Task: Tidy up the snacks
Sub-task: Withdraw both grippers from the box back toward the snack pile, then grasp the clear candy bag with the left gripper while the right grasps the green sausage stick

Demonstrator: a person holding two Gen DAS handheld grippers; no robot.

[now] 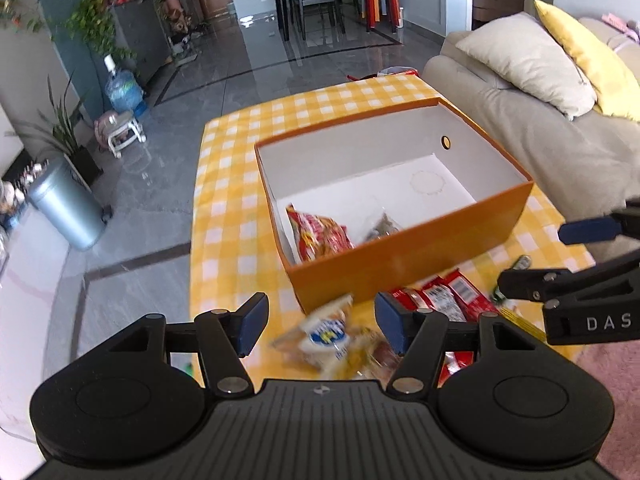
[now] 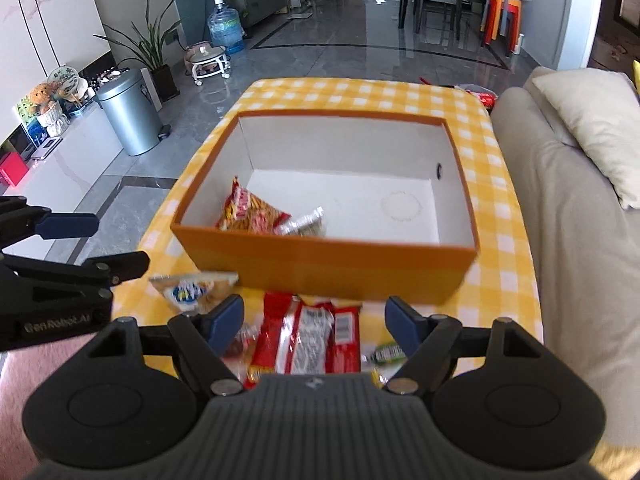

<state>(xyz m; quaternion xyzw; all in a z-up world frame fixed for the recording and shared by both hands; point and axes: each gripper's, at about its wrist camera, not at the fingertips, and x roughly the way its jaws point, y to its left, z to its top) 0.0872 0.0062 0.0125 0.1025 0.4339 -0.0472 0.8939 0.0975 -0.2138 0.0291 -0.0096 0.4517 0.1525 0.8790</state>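
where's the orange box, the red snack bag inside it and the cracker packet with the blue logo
orange box [image 2: 328, 270], right wrist view, on its near outer wall
red snack bag [image 2: 250, 210], right wrist view, middle of the bag
cracker packet [image 2: 192, 290], right wrist view, on its blue logo

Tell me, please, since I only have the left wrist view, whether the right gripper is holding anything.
Observer: No. The right gripper is open with nothing between its pads; the red packets lie on the checked cloth beneath it.
Operator: Is anything small lying beside those packets?
Observer: Yes, a green-wrapped sweet lies just to their right, in front of the orange box.
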